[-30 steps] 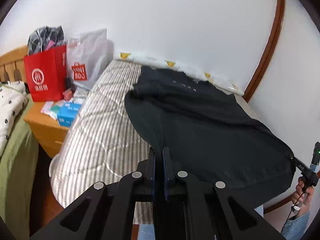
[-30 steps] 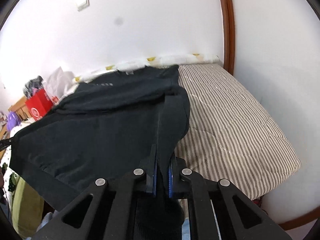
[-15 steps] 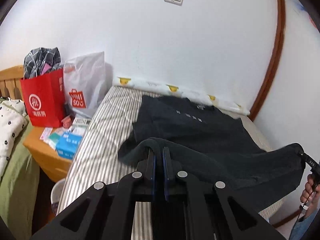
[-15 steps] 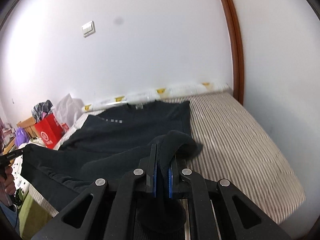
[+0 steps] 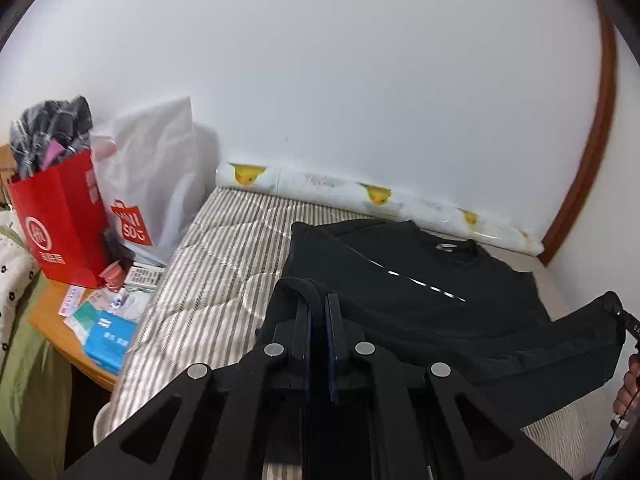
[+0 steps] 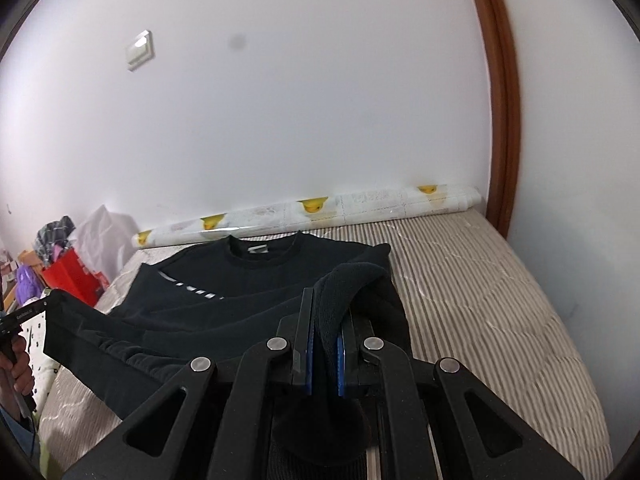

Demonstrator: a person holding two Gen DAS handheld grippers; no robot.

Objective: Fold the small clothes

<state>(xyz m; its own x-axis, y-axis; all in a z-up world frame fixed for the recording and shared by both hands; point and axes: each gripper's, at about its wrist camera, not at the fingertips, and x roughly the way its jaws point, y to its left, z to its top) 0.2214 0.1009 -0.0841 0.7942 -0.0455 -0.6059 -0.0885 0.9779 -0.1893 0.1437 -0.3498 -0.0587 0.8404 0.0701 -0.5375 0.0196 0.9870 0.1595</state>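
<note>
A black sweatshirt [image 5: 412, 280] [image 6: 248, 280] lies collar-to-the-wall on the striped bed [image 5: 216, 264] [image 6: 480, 288]. Its lower part is lifted off the bed and held stretched between both grippers. My left gripper [image 5: 318, 304] is shut on the left hem corner, the cloth looping over its fingertips. My right gripper [image 6: 326, 300] is shut on the right hem corner, a thick fold bulging between its blue pads. Each view shows the other gripper at its edge with a hand under it: the right gripper [image 5: 624, 324] and the left gripper [image 6: 24, 314].
A rolled mat with yellow ducks [image 5: 360, 196] [image 6: 312, 210] lies along the white wall. Left of the bed stands a wooden nightstand [image 5: 52, 328] with a red bag [image 5: 60, 216], a white bag [image 5: 156, 196] and small boxes. A brown door frame [image 6: 504, 120] rises at the right.
Both grippers carried the hem toward the wall, so the lower half of the sweatshirt now hangs over the chest. The collar and white print have come into full view.
</note>
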